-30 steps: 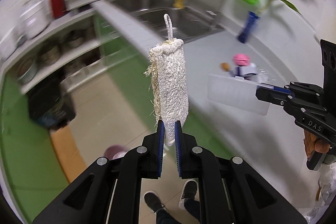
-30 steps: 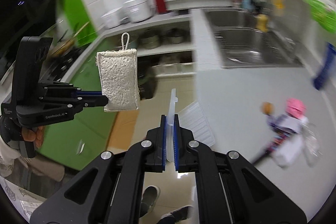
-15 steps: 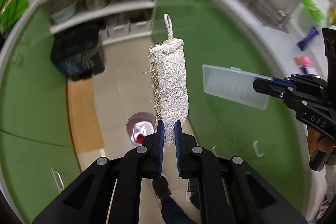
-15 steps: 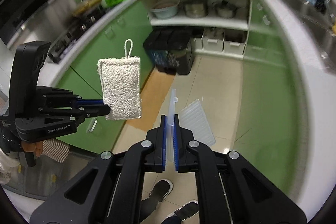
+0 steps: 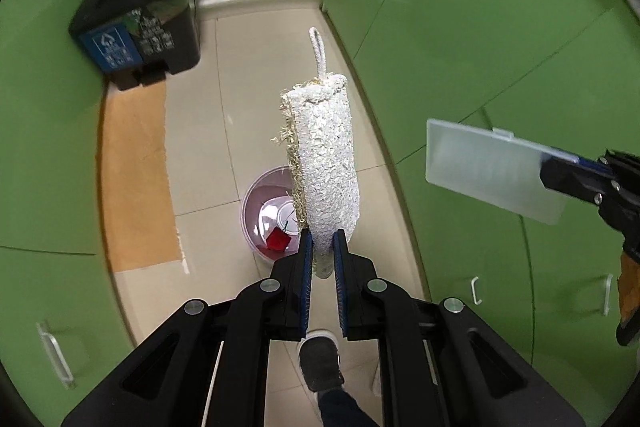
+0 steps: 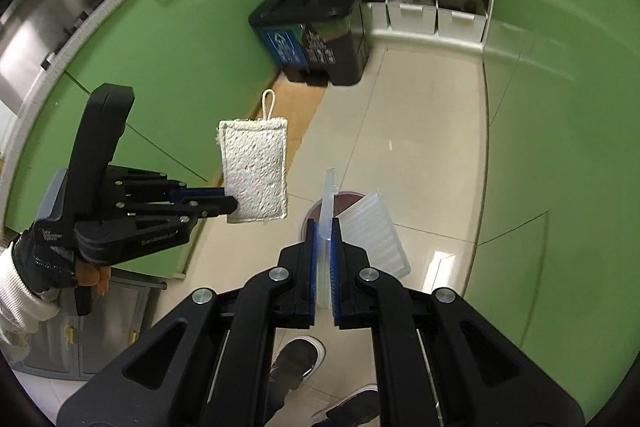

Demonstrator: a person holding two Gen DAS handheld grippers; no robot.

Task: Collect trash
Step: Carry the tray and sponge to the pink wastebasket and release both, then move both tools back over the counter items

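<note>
My left gripper point(image 5: 321, 247) is shut on the lower end of a white loofah scrub pad point(image 5: 326, 155) with a hanging loop, held upright; it also shows in the right wrist view point(image 6: 256, 173). My right gripper point(image 6: 324, 239) is shut on a clear plastic lid point(image 6: 326, 203), seen edge-on; in the left wrist view the lid point(image 5: 490, 169) shows flat at the right. Both are held in the air over a small pink trash bin point(image 5: 266, 215) on the floor, which holds a red scrap and a white cup lid. In the right wrist view the bin point(image 6: 348, 197) is mostly hidden.
A black and blue sorting bin point(image 5: 138, 35) stands against the shelves at the back. Green cabinet doors point(image 5: 480, 27) line both sides of the tiled floor. A tan mat point(image 5: 134, 175) lies at the left. White storage boxes point(image 6: 424, 13) sit under the shelf. The person's shoe point(image 5: 320, 363) is below.
Both grippers have swung down from the counter and sink toward the floor. The pink bin now lies just beyond the gripper tips. Both grips are unchanged.
</note>
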